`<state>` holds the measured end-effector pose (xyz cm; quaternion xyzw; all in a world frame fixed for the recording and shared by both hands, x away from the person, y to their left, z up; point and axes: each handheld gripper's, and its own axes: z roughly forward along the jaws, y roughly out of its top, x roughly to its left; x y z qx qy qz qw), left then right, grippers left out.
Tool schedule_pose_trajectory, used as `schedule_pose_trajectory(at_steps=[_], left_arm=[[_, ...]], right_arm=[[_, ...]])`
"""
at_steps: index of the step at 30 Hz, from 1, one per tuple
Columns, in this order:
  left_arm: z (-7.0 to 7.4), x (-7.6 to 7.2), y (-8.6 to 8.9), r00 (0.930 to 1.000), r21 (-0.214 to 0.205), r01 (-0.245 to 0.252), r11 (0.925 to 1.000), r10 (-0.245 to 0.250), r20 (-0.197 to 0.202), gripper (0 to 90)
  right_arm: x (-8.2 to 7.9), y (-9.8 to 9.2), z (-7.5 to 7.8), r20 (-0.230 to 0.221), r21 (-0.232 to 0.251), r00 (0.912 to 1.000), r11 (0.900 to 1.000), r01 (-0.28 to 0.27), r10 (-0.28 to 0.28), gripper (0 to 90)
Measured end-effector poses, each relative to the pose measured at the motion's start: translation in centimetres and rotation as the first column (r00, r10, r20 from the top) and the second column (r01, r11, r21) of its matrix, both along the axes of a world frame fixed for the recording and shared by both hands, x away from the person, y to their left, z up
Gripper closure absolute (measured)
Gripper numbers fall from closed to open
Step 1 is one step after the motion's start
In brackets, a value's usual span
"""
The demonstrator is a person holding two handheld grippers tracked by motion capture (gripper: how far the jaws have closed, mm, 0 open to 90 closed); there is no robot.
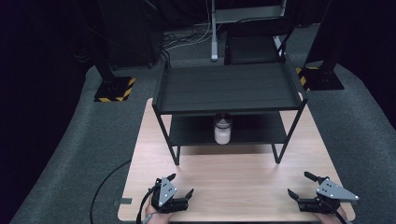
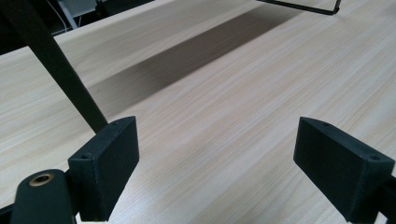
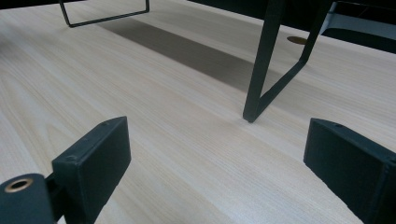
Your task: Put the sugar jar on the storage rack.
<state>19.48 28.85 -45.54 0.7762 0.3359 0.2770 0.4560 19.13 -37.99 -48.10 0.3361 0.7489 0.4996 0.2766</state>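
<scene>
A black two-tier metal rack (image 1: 229, 88) stands on the far half of a light wooden table (image 1: 233, 186). On its lower shelf sits a small white jar (image 1: 222, 130) with a lid. My left gripper (image 1: 181, 184) rests open near the table's front left, nothing between its jaws. At the front right, my right gripper (image 1: 299, 183) is open too and holds nothing. In the left gripper view, the left gripper (image 2: 217, 154) looks across bare wood past a rack leg (image 2: 60, 70). From the right gripper (image 3: 217, 163), its own view shows another rack leg (image 3: 261, 70) ahead.
Grey carpet (image 1: 70, 163) surrounds the table. Behind it stand two black stands with yellow-striped bases (image 1: 114, 88), a dark chair (image 1: 254, 46) and a white post (image 1: 214, 32). A cable (image 1: 105, 184) trails off the left gripper onto the floor.
</scene>
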Motion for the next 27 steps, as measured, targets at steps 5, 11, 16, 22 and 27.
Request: schedule_pose_trajectory(at_steps=[5, 11, 16, 22, 27], left_arm=[[0.0, 0.02, 0.0, 1.0, 0.0, 0.0, 1.0, 0.0, 0.0, 14.0], [0.0, 0.01, 0.0, 1.0, 0.0, 0.0, 1.0, 0.0, -0.001, 14.0], [-0.01, 0.03, 0.0, 1.0, 0.0, 0.0, 1.0, 0.0, -0.001, 14.0], [-0.01, 0.07, 0.0, 1.0, -0.001, 0.001, 1.0, -0.001, -0.001, 14.0], [0.0, 0.22, -0.05, 1.0, 0.002, 0.006, 1.0, -0.006, -0.002, 14.0]], right_arm=[[0.01, 0.02, -0.01, -0.001, 0.0, 1.0, 1.0, 0.0, 0.0, 6.4], [0.03, 0.04, -0.01, -0.002, -0.001, 1.0, 1.0, -0.001, 0.001, 6.4], [0.04, 0.05, -0.01, -0.002, -0.002, 1.0, 1.0, -0.002, 0.002, 6.4], [0.03, 0.05, 0.0, -0.003, -0.003, 1.0, 1.0, -0.002, 0.002, 6.4], [-0.04, -0.01, 0.0, -0.004, -0.002, 1.0, 1.0, 0.001, -0.001, 6.4]])
